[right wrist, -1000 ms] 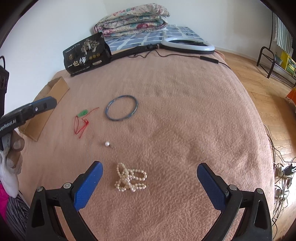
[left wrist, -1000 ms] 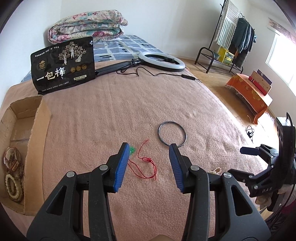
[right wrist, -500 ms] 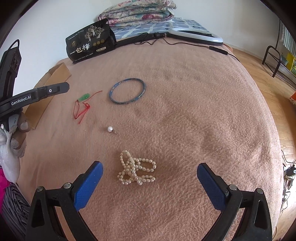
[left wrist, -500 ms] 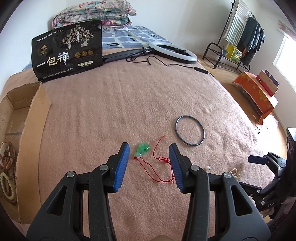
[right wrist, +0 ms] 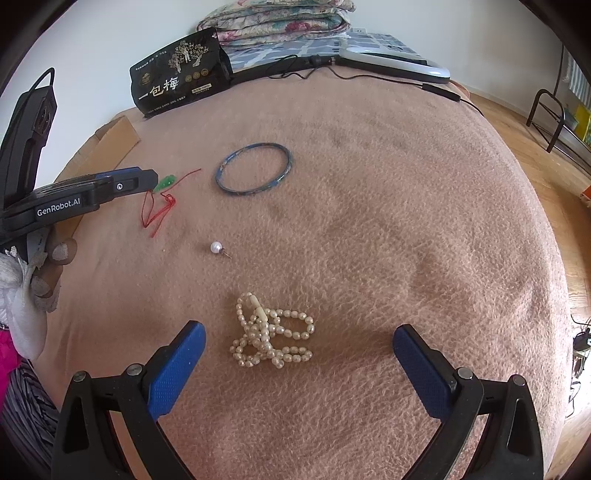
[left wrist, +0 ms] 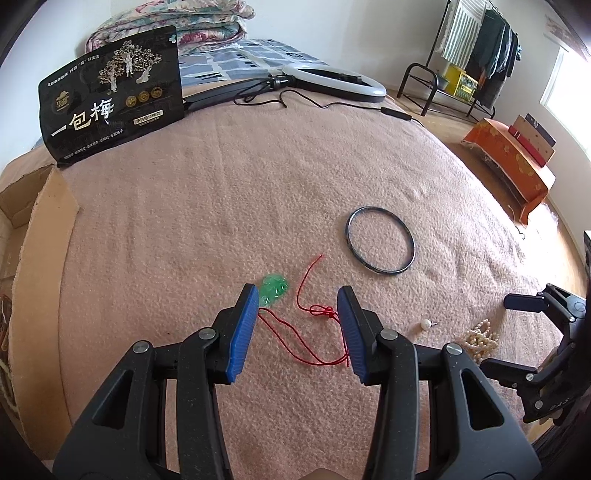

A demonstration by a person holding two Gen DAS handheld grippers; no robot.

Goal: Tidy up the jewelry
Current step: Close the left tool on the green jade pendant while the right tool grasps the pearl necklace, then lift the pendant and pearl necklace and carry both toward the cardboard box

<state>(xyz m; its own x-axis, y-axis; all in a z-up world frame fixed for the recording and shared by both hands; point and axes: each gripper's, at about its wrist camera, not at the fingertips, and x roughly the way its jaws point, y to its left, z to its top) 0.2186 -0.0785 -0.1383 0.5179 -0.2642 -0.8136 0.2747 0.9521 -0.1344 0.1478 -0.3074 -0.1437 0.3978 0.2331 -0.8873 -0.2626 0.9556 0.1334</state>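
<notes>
The green pendant [left wrist: 274, 290] on its red cord [left wrist: 314, 332] is lying on the bed's pink blanket [left wrist: 221, 206], framed by the left gripper [left wrist: 297, 328], jaws apart, gripping nothing. The bangle [left wrist: 380, 245], pearl earring [right wrist: 215, 247] and pearl necklace [right wrist: 271, 341] are waiting; the right gripper [right wrist: 299, 363] is hovering wide apart over the necklace. The cardboard box [left wrist: 33, 206] is cut off, its contents hard to see.

This is a bedroom at home: a big bed [left wrist: 258, 177], folded quilts [left wrist: 192, 18], and a clothes rack [left wrist: 476, 48].
</notes>
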